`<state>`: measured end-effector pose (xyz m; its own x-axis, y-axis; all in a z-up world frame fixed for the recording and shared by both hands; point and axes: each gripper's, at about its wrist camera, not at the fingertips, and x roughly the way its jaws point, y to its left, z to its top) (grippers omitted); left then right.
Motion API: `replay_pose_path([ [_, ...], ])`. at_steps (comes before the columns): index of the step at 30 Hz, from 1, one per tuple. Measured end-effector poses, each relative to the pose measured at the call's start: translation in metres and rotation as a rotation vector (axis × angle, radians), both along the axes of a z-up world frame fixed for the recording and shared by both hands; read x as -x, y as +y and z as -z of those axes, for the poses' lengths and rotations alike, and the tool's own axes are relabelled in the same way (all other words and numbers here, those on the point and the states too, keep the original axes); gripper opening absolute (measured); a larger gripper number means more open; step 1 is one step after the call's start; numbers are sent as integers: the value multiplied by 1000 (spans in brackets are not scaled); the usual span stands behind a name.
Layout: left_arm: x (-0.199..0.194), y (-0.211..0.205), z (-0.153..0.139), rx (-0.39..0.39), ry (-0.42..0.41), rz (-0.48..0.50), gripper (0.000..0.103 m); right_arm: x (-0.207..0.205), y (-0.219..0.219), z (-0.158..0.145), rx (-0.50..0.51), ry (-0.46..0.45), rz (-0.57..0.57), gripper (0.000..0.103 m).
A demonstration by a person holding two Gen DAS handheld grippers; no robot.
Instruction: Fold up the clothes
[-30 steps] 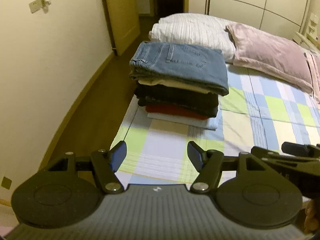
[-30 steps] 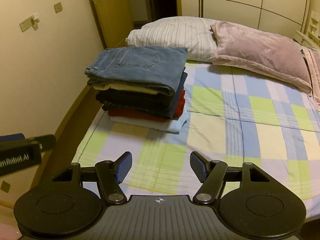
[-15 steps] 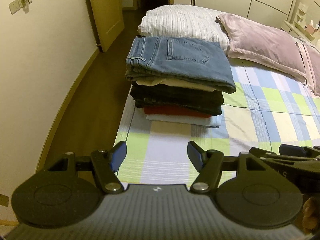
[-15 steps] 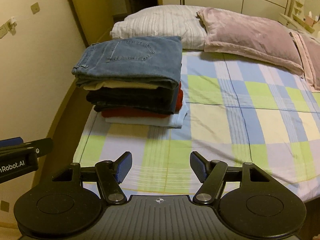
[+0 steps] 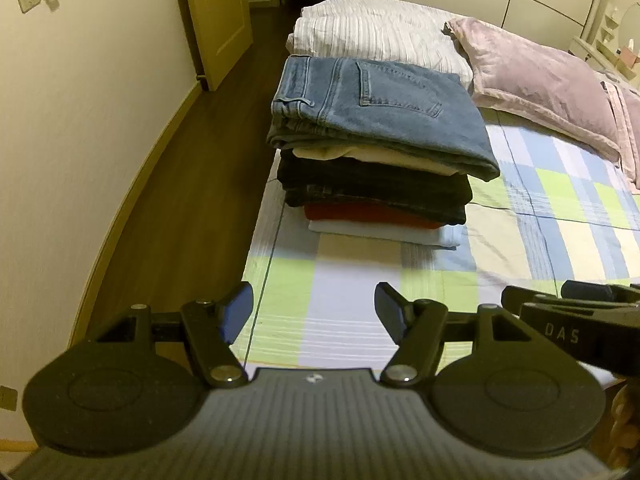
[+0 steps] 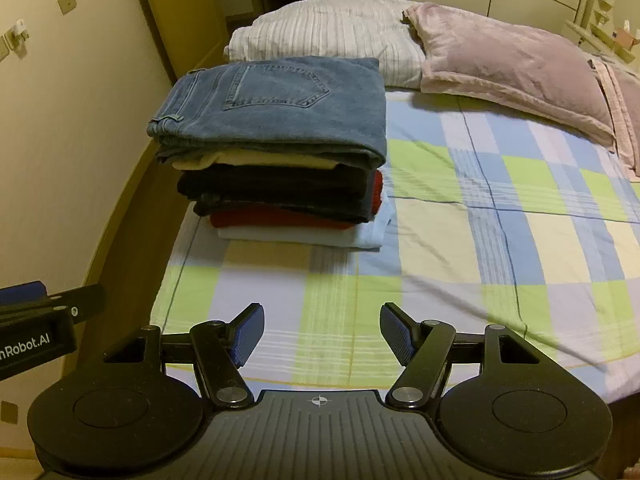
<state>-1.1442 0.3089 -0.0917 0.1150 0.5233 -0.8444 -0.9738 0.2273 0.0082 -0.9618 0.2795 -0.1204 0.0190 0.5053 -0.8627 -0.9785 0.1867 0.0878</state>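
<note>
A stack of folded clothes [image 5: 376,168] [image 6: 280,176] sits at the left edge of the bed, with blue jeans [image 5: 380,104] [image 6: 280,104] on top, then cream, dark, red and pale garments. My left gripper [image 5: 314,312] hangs open over the bed's near left corner, short of the stack, with nothing between its fingers. Just to its right, my right gripper [image 6: 320,332] is open and empty too, also in front of the stack. Each gripper's body shows at the edge of the other's view.
The bed has a checked sheet [image 6: 480,220] in green, blue and cream. A striped white pillow [image 5: 372,28] and a pink pillow [image 6: 508,60] lie at the head. Left of the bed run a strip of wooden floor [image 5: 180,184], a wall and a door [image 5: 216,16].
Both grippers have moved forward and down toward the bed, so the stack looks larger and nearer. Their jaws have stayed at the same width.
</note>
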Motion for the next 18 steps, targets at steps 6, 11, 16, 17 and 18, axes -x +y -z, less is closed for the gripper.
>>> replay_pose_path([
  [6, -1, 10, 4, 3, -3, 14, 64, -1, 11, 3, 5, -4, 7, 68],
  [11, -4, 18, 9, 8, -6, 30, 64, -1, 19, 6, 7, -11, 7, 68],
  [16, -6, 27, 17, 25, -8, 36, 64, -2, 27, 11, 17, -12, 9, 68],
  [17, -7, 29, 19, 28, -8, 36, 64, -2, 28, 12, 20, -11, 8, 68],
  [18, -7, 30, 21, 29, -7, 36, 64, -2, 30, 13, 23, -11, 7, 68],
])
